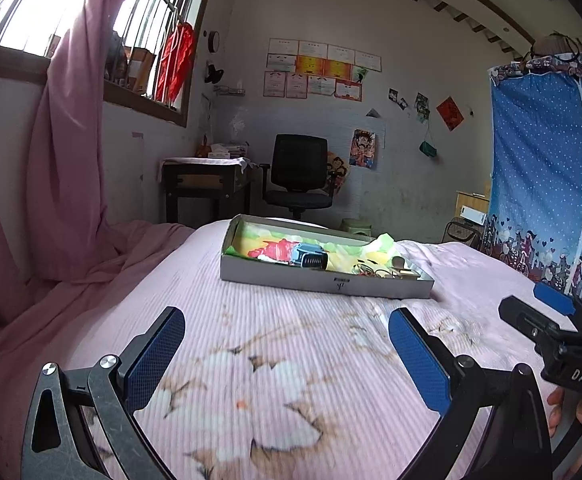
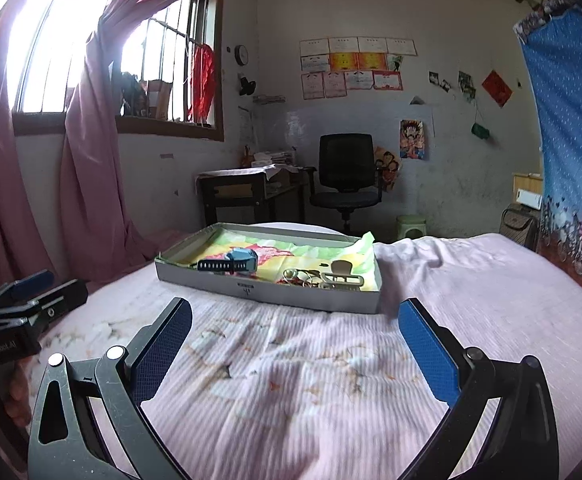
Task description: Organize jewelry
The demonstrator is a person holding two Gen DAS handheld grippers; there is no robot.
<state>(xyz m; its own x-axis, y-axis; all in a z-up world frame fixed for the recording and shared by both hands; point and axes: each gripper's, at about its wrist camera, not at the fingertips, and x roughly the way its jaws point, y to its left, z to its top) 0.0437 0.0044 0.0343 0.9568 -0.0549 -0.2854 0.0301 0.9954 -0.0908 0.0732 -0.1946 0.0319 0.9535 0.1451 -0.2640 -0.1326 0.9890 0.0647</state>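
From the left wrist camera, the left gripper (image 1: 287, 344) hovers low over a pink bedspread (image 1: 251, 380) with a pale flower print, its two blue-padded fingers spread wide apart with nothing between them. Ahead of it on the bed lies a shallow grey box (image 1: 323, 280), lined with a brightly coloured cloth (image 1: 275, 244). In the box a blue watch (image 1: 309, 258) with a dark strap lies near the middle, and a small heap of gold-coloured jewelry (image 1: 383, 270) sits in the right-hand end. The right gripper (image 1: 547, 316) shows at the right edge, well clear of the box; from this side I cannot tell how its jaws stand. Beyond the bed stand a black office chair (image 1: 299, 176) and a dark desk (image 1: 207, 188), and pink curtains (image 1: 63, 160) hang at the left.

From the right wrist camera, the right gripper (image 2: 295, 342) also hovers over the bedspread (image 2: 291, 392) with its fingers wide apart and empty. The box (image 2: 267, 290) lies just ahead, with the watch (image 2: 243, 262) left of centre and the jewelry (image 2: 323, 276) at the right end, beside a pale hair clip (image 2: 341, 268). The left gripper (image 2: 35, 292) shows at the left edge, apart from the box. A blue dotted curtain (image 2: 567, 120) hangs at the far right.
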